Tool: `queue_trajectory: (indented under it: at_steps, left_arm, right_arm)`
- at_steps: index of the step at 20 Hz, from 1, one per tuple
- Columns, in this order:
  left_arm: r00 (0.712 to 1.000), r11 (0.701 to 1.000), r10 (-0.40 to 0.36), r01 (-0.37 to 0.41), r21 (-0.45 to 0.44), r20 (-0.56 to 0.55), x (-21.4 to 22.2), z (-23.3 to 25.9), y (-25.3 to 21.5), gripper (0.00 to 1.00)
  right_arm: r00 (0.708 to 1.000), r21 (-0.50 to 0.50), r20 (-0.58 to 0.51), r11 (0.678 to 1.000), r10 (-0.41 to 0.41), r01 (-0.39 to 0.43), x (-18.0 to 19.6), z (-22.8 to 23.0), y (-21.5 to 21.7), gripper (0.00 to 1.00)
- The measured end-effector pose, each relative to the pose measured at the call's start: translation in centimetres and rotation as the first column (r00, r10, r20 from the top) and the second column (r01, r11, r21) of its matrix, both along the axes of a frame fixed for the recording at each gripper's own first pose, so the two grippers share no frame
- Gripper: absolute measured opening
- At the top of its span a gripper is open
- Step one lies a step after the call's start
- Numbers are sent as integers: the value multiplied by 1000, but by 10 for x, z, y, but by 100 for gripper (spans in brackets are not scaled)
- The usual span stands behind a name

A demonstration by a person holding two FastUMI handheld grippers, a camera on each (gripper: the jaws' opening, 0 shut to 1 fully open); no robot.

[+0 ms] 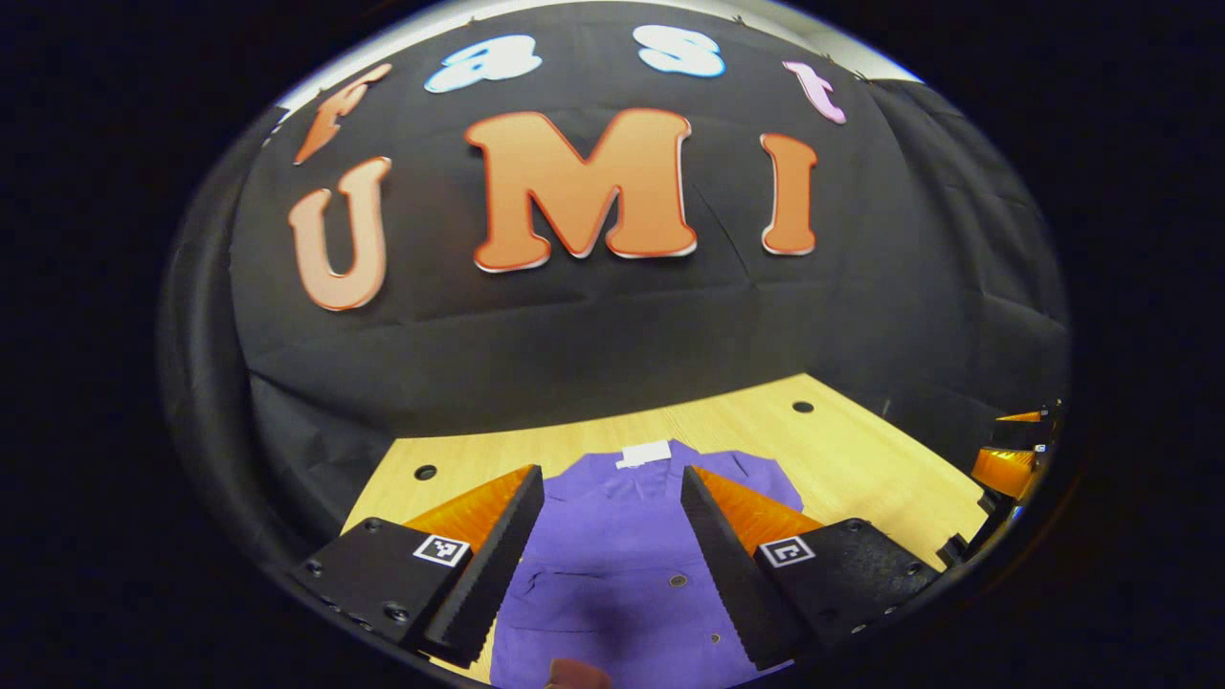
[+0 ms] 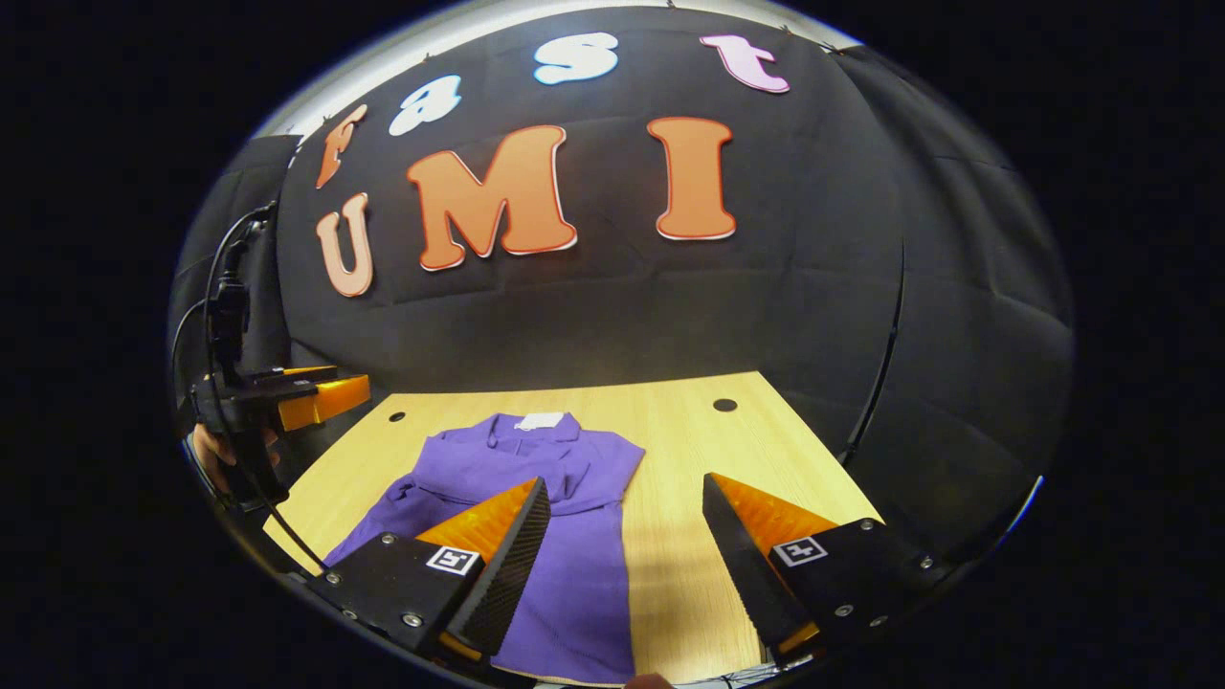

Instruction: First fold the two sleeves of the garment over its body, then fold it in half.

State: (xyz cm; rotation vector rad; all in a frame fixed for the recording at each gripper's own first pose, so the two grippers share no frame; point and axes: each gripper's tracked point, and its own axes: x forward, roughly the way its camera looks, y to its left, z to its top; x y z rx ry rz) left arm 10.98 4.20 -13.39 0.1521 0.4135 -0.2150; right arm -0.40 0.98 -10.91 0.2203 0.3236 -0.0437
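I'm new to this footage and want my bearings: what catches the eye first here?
A purple garment lies on the wooden table, its collar toward the booth's black wall. The left gripper hangs open above the garment's middle, and the right gripper is open over its edge. The left one also shows off to the side in the right gripper view.

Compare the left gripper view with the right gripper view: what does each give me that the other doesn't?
Left gripper view: snap buttons on the purple garment, and the right tongs at the far right edge. Right gripper view: the left tongs off to the left, held by a hand. Both: the garment with its white tag on the wooden table, with open tongs in the foreground.
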Motion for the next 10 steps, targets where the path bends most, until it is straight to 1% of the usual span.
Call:
queue_trajectory:
  at_steps: [1, 2, 3, 4, 5, 7, 8, 9, 10]
  left_arm:
    - [998, 1000, 24, -24, 0, 54, -15, 9, 6, 94]
    - [994, 999, 39, -39, -1, 99, -28, 23, 11, 97]
    - [987, 998, 61, -62, 4, 150, -47, 35, 17, 97]
    - [980, 997, 73, -77, 11, 186, -58, 43, 23, 97]
    - [976, 994, 93, -101, 30, 195, -70, 43, 31, 96]
    - [984, 991, 110, -119, 57, 143, -88, 27, 42, 96]
    - [989, 990, 115, -122, 68, 96, -97, 14, 49, 96]
    - [989, 986, 137, -141, 85, 51, -103, 1, 59, 97]
    - [989, 984, 147, -145, 100, -5, -111, -14, 67, 100]
  right_arm:
    - [1000, -1, 15, 1000, 14, -14, 0, 2, 5, 95]
    - [999, -5, 28, 1000, 26, -26, 0, 3, 8, 95]
    - [999, -9, 35, 999, 37, -37, 0, 2, 10, 95]
    - [998, -16, 23, 999, 50, -50, -1, -3, 13, 95]
    - [998, -25, -8, 998, 61, -61, -4, -12, 14, 95]
    - [994, -29, -69, 996, 87, -89, -11, -31, 17, 95]
    - [989, -19, -105, 994, 106, -109, -15, -43, 20, 95]
    - [981, -6, -145, 991, 128, -130, -22, -56, 26, 96]
    - [974, 6, -175, 990, 141, -142, -27, -67, 28, 96]
